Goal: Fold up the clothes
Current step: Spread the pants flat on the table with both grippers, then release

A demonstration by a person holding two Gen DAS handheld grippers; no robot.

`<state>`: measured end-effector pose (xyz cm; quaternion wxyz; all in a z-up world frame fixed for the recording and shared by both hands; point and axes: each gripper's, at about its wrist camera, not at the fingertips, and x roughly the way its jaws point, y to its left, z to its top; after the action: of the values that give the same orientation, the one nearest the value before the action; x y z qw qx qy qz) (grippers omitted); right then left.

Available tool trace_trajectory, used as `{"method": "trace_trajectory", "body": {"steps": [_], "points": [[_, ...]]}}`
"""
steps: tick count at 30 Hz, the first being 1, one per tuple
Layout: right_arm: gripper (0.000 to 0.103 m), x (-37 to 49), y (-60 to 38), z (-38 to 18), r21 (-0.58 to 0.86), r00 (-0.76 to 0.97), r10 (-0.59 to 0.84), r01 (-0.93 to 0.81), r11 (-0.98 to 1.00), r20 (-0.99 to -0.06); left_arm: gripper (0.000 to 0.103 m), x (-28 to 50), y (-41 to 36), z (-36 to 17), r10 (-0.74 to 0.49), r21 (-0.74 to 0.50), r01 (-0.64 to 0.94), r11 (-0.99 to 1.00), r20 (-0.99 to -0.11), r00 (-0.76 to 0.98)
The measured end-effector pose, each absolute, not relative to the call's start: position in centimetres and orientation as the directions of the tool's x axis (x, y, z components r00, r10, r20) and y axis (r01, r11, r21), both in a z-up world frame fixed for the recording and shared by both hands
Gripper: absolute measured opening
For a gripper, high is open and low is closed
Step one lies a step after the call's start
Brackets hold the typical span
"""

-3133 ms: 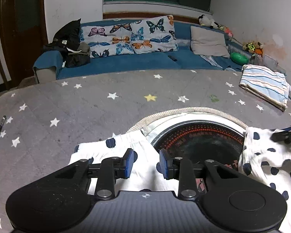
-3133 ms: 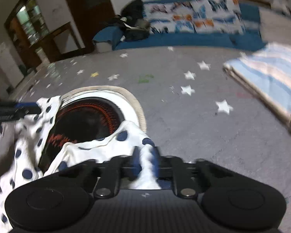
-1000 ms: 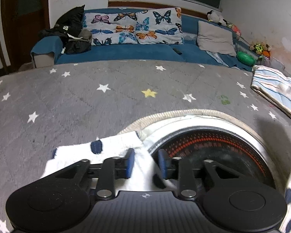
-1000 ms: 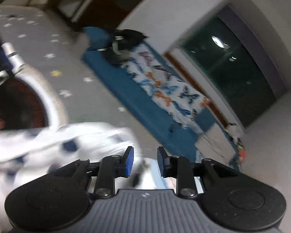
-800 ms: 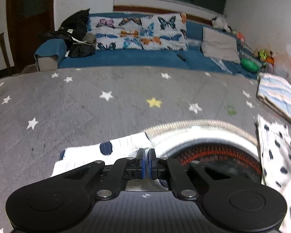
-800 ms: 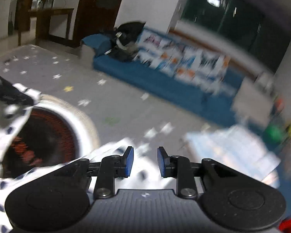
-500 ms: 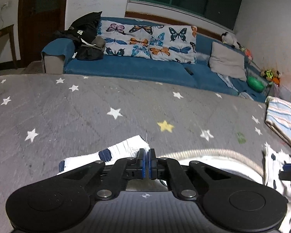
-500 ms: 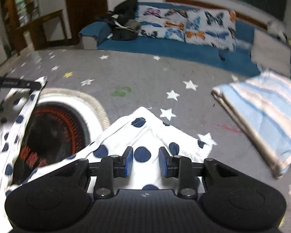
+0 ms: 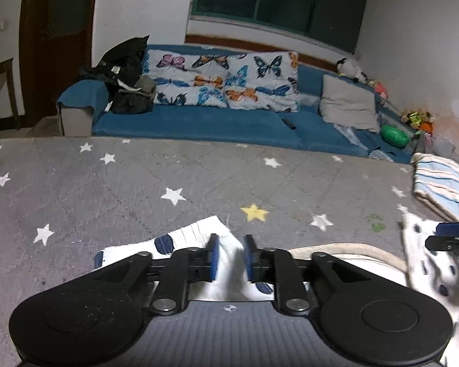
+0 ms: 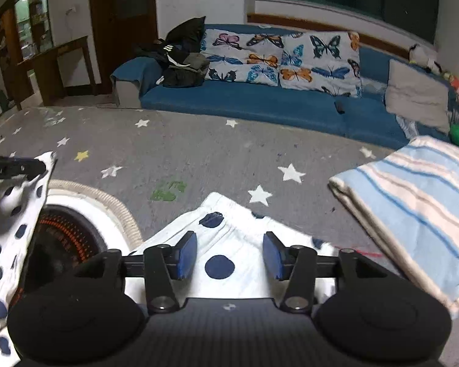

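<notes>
Polka-dot garment point(image 9: 195, 235) lies low in the frame on the star-print surface point(image 9: 113, 189). Left gripper point(image 9: 231, 255) jaws stand narrowly apart, cloth between them, perhaps just loosely. Right gripper point(image 10: 229, 252) jaws gape wide over another corner; striped folded cloth point(image 10: 419, 202) far right.

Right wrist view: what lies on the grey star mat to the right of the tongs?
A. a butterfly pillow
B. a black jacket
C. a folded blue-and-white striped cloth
C: the folded striped cloth lies on the star mat, right of the right tongs.
</notes>
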<state>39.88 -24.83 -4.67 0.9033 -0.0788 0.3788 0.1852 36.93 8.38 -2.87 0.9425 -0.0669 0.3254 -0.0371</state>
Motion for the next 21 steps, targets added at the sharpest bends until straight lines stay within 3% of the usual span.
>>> {"method": "trace_trajectory", "body": {"steps": [13,21], "points": [[0.049,32.7,-25.4,-3.8,0.041,0.599,0.362,-0.481,0.876,-0.714,0.029,26.2,6.2,-1.7,-0.265,-0.177,0.197,0.964,-0.614,0.744],[0.047,31.5,-27.2,-5.8,0.041,0.609,0.308,-0.411,0.91,-0.731,0.029,21.8,6.9,-2.7,-0.254,-0.179,0.181,0.967,-0.63,0.734]]}}
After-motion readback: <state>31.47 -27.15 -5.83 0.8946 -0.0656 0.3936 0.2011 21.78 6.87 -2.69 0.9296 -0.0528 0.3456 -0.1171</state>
